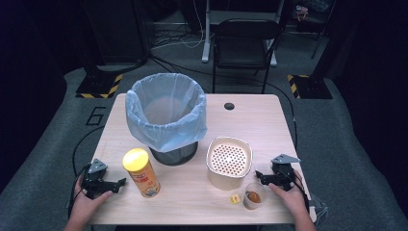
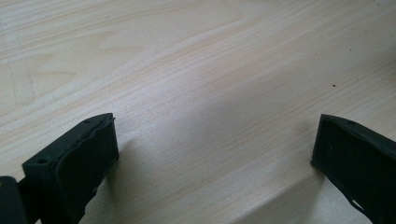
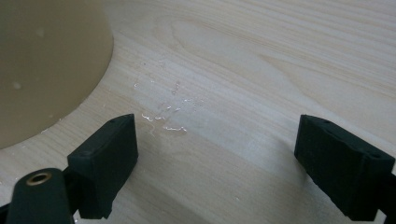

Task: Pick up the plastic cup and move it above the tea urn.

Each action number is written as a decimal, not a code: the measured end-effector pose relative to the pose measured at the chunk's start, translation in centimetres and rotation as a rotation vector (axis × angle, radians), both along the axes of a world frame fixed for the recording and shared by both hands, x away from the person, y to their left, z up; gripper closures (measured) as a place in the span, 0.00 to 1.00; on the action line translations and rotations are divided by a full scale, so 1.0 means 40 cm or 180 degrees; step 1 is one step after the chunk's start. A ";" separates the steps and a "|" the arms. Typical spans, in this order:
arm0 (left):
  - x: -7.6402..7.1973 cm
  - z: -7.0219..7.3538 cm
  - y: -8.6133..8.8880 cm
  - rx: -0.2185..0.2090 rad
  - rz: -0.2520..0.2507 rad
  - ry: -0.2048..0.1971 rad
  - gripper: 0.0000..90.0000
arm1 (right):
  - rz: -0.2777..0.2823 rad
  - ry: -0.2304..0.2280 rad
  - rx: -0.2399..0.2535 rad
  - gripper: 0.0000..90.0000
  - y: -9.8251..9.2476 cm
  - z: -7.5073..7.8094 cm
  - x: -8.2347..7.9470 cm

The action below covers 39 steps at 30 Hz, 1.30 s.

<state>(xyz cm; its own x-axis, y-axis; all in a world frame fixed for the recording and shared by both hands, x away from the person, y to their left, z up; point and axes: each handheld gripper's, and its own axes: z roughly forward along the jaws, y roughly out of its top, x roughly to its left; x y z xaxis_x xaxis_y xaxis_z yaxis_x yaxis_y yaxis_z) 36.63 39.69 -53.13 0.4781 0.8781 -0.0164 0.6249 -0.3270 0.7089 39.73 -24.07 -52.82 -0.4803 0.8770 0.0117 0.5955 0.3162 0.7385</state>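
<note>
1. Cup [image 1: 253, 196] — small clear plastic one with something brownish at its bottom, standing at the near right edge of the table [image 1: 250, 120], just beside your right gripper [image 1: 262, 177] and in front of the cream perforated-top container [image 1: 229, 162]. A small yellow cube [image 1: 235, 198] lies just left of it.
2. Right gripper: jaws spread wide, nothing between them, resting low over bare wood. In the right gripper view the cream container's wall [image 3: 46, 65] sits at upper left, with a few wet streaks [image 3: 163, 116] on the table next to it.
3. Left gripper [image 1: 120, 183]: likewise released and empty, near the left table edge, pointing toward the yellow-lidded canister [image 1: 140, 173]. Its own view gives plain wood grain between the jaws [image 2: 210, 116].
4. Handling judgement: thin clear plastic, light, walls likely to flex. Squeeze gently or it may buckle or pop out. Take it across the mid-wall, keep it upright — the contents could tip out. Wet table nearby suggests a slippery base.
5. Lined bin [image 1: 166, 118] stands behind the canister, well apart from the cup.
6. Hard to make out: what the brown contents are, whether liquid or solid; the cube's nature; the print on the canister label. The bin's inside is only partly visible past the liner.
</note>
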 end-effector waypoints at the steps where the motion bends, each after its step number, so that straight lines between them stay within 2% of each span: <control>1: 0.000 0.000 -0.001 0.0003 0.0002 -0.0006 0.00 | 0.0011 0.0007 -0.0005 0.14 -0.001 0.000 0.000; 4: 0.002 0.000 -0.002 0.0023 0.0055 -0.0031 0.00 | 0.0034 0.0022 -0.0016 0.10 0.004 0.000 0.002; 5: -0.001 -0.004 -0.007 -0.0008 0.0128 -0.0088 0.00 | 0.0072 0.0012 -0.0050 0.08 0.004 -0.001 0.005; 6: -0.004 -0.004 -0.009 -0.0011 0.0145 -0.0084 0.01 | 0.0015 0.0027 -0.0035 0.08 0.010 -0.001 0.004; 12: -0.005 -0.003 -0.011 -0.0013 0.0202 -0.0080 0.01 | 0.0005 0.0027 -0.0031 0.08 0.011 -0.001 0.005; 16: -0.010 -0.001 -0.011 0.0010 0.0258 -0.0049 0.01 | 0.0030 0.0038 -0.0022 0.09 0.010 -0.001 0.004; 17: -0.013 -0.002 -0.016 -0.0058 0.0329 -0.0015 0.01 | 0.0005 0.0031 -0.0013 0.10 0.012 -0.001 0.003; 21: -0.013 -0.002 -0.017 -0.0052 0.0348 -0.0033 0.02 | 0.0069 0.0003 -0.0001 0.15 0.011 0.001 -0.001; 25: -0.012 -0.005 -0.018 -0.0067 0.0363 -0.0067 0.02 | 0.0055 -0.0036 -0.0007 0.17 0.012 0.000 -0.003; 26: -0.012 -0.005 -0.018 -0.0067 0.0363 -0.0067 0.02 | 0.0066 -0.0001 0.0000 0.19 0.011 0.002 -0.005; 28: -0.012 -0.005 -0.019 -0.0073 0.0370 -0.0071 0.02 | 0.0121 0.0003 0.0001 0.40 0.011 0.010 -0.010; 29: -0.012 -0.005 -0.019 -0.0072 0.0372 -0.0071 0.02 | 0.0168 0.0023 -0.0002 0.41 0.012 0.013 -0.013; 35: -0.012 -0.005 -0.019 -0.0069 0.0371 -0.0071 0.02 | 0.0187 -0.0011 -0.0005 0.50 0.023 0.016 -0.017; 39: -0.013 -0.005 -0.019 -0.0062 0.0372 -0.0069 0.01 | 0.0281 -0.0022 -0.0010 0.53 0.024 0.025 -0.024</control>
